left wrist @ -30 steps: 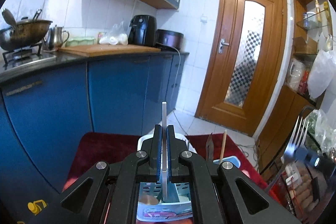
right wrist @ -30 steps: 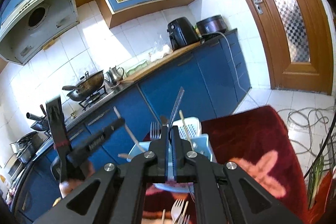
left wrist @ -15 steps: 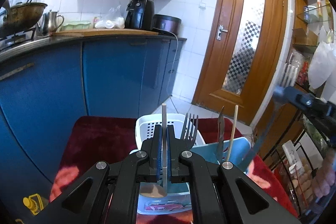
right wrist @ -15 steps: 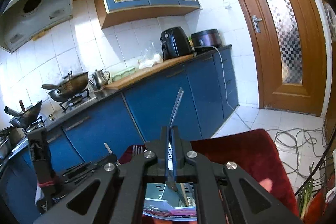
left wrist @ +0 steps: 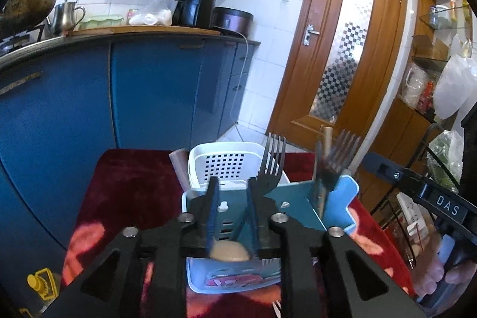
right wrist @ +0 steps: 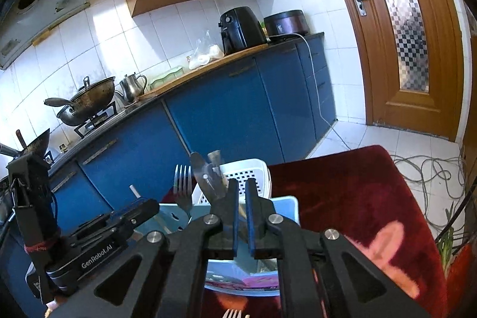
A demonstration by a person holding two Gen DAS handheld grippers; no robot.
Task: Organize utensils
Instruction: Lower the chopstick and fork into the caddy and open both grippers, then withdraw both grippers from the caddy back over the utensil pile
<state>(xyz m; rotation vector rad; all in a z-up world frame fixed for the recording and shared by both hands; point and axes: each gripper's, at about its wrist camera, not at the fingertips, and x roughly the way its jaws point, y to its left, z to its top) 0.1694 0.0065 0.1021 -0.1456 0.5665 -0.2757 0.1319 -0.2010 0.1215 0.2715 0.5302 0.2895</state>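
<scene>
A pale blue utensil caddy stands on the dark red cloth with a white perforated basket behind it. One fork stands upright in it; another fork and a chopstick show blurred in the right compartment. My left gripper hangs over the caddy with its jaws opening; no handle is between the pads, and a beige rounded piece shows low at their base. My right gripper is over the caddy, jaws opening with nothing between them. The knife stands just left of them.
Blue kitchen cabinets run behind the red-covered table, and a wooden door is at the back right. A wire rack stands to the right. More fork tines lie at the near edge. A hand holds the right gripper.
Both grippers sank toward the caddy. The left pads parted and the white handle they held is gone from between them. The right pads parted and the knife now stands free in the caddy.
</scene>
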